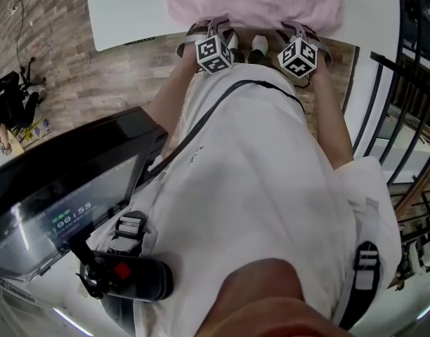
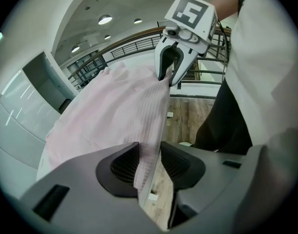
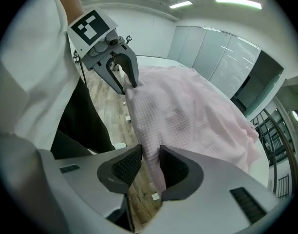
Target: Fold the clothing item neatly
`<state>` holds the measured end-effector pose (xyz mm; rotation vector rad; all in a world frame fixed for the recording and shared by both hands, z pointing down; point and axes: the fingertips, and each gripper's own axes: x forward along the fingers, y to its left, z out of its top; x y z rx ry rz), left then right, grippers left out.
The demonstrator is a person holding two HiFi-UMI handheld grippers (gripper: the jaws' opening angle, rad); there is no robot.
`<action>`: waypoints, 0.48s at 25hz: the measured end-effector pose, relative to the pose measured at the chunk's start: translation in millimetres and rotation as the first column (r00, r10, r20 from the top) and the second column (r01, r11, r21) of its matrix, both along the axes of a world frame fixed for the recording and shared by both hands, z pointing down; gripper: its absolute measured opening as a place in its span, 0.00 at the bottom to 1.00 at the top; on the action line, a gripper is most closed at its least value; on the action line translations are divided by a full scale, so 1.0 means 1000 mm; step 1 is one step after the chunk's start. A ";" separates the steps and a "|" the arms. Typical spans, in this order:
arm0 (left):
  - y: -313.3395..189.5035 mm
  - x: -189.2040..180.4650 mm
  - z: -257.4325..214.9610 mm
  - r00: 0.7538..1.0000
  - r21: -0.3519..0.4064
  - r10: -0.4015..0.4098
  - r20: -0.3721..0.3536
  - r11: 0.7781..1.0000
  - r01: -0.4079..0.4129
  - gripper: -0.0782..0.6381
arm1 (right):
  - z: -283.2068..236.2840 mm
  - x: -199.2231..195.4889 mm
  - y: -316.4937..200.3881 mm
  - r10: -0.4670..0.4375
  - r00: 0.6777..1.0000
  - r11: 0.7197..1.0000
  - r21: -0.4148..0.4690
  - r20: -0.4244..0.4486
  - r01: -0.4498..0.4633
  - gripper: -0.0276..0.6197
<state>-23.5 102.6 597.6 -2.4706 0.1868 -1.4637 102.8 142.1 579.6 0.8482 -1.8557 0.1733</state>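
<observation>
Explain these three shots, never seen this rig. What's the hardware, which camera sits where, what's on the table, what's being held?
No robot here: a person holds a two-jaw gripper in each hand. The head view comes from a camera on the person's head, looking steeply down past their white shirt to a white table. The other two pictures come from cameras riding on each gripper, looking along its own jaws. On the table lies one pink garment, its near edge reaching out past the table over the wood floor. The left gripper and the right gripper each pinch that near edge, so the cloth stretches between them. Each gripper view also shows the other gripper.
</observation>
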 end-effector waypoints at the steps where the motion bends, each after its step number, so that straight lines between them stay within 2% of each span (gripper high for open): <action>1: 0.002 0.000 0.000 1.000 0.005 0.003 0.002 1.000 -0.003 0.30 | 0.000 0.000 0.001 -0.001 1.000 1.000 0.007 -0.008 0.001 0.22; 3: 0.006 0.000 0.000 1.000 -0.003 -0.006 -0.003 1.000 0.006 0.24 | 0.001 0.000 0.005 0.005 1.000 1.000 0.020 -0.017 -0.005 0.16; 6: 0.009 -0.001 0.000 0.999 -0.041 -0.029 -0.024 0.999 0.028 0.20 | 0.000 0.002 0.009 0.015 1.000 1.000 0.011 -0.005 -0.015 0.10; 9: 0.008 -0.002 -0.002 0.999 -0.092 -0.032 -0.030 0.995 0.029 0.12 | -0.003 0.005 0.013 0.016 0.999 0.999 -0.034 0.028 -0.015 0.09; 12: 0.008 -0.006 -0.001 0.999 -0.130 -0.028 -0.023 0.991 0.025 0.12 | -0.006 0.001 0.016 -0.002 0.998 0.998 -0.067 0.064 0.007 0.09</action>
